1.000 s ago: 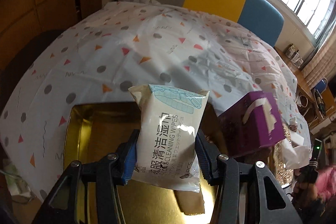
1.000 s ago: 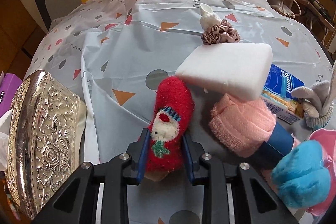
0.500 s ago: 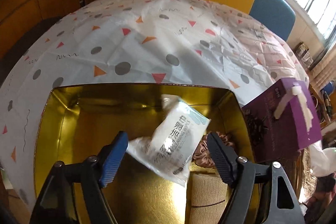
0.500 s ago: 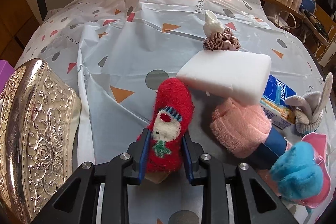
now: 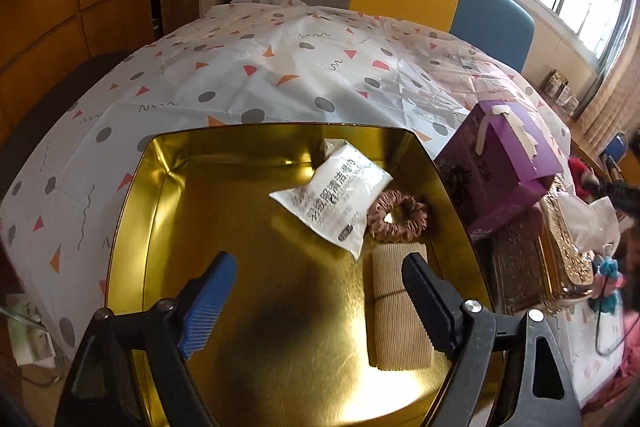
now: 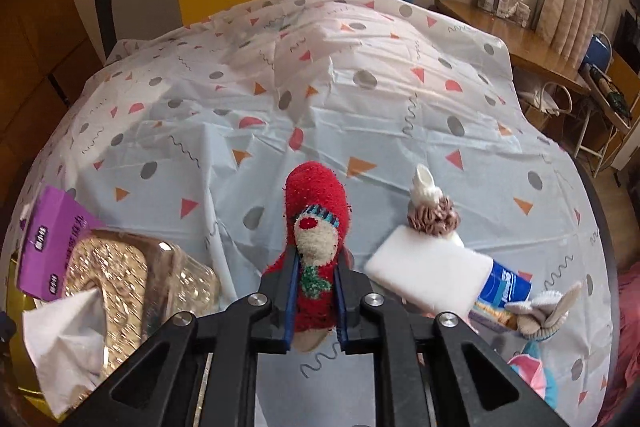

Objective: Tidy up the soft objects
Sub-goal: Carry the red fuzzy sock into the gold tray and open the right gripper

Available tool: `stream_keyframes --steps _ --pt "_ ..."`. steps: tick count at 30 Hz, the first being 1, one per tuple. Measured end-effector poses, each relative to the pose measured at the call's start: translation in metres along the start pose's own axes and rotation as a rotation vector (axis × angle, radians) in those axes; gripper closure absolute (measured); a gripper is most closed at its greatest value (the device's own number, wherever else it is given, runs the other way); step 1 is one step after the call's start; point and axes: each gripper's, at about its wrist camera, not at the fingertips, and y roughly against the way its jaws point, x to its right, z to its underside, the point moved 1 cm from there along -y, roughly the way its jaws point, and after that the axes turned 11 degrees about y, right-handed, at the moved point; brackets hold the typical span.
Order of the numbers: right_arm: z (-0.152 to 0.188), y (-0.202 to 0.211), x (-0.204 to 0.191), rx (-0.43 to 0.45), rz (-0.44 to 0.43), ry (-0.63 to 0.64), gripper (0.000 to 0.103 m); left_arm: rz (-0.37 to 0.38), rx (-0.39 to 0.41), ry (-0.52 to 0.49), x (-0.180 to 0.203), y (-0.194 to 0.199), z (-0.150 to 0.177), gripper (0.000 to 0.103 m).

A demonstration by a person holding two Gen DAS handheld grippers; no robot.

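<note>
The left gripper (image 5: 316, 303) hung over the open gold tin (image 5: 136, 211), its jaws opening wide with nothing between them. A second earlier they had clamped the white pack of cleaning wipes (image 5: 334, 197); the pack now lay flat inside the tin toward its far right corner, its edge overlapping a brown scrunchie (image 5: 398, 217), with a ribbed beige roll (image 5: 396, 311) just beside them. A purple tissue box (image 5: 500, 167) stood against the tin's right wall.

The right gripper (image 6: 316, 301) had its jaws pressed tight on a red Santa sock (image 6: 316, 223), which a second before lay on the surface and was now lifted clear of the patterned tablecloth (image 6: 360, 131). Left behind on the surface were a white sponge block (image 6: 428, 273), a second scrunchie (image 6: 434, 217) and a blue tissue packet (image 6: 506, 285).
</note>
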Motion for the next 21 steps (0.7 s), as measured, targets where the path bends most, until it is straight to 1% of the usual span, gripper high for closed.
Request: stream_keyframes --steps 3,6,9,11,13,15,18,21 --pt "-0.028 0.015 -0.020 0.046 0.001 0.046 0.089 0.000 0.001 0.006 -0.003 0.007 0.007 0.017" --pt "-0.055 0.034 -0.050 0.098 -0.023 0.109 0.089 -0.018 0.021 0.007 -0.007 0.015 0.012 0.017" --pt "-0.075 0.058 -0.094 0.164 -0.086 0.182 0.089 -0.051 0.055 0.013 -0.014 0.022 0.014 0.017" --pt "-0.079 0.074 -0.126 0.206 -0.149 0.231 0.089 -0.070 0.074 0.027 -0.021 0.027 0.015 0.017" --pt "-0.076 0.087 -0.162 0.229 -0.216 0.297 0.089 -0.090 0.091 0.050 -0.029 0.031 0.016 0.015" --pt "-0.064 0.095 -0.197 0.224 -0.283 0.356 0.089 -0.099 0.100 0.073 -0.038 0.034 0.017 0.014" --pt "-0.033 0.095 -0.244 0.175 -0.365 0.430 0.089 -0.111 0.118 0.089 -0.048 0.040 0.019 0.014" --pt "0.004 0.082 -0.284 0.095 -0.455 0.473 0.089 -0.111 0.131 0.098 -0.054 0.046 0.022 0.014"
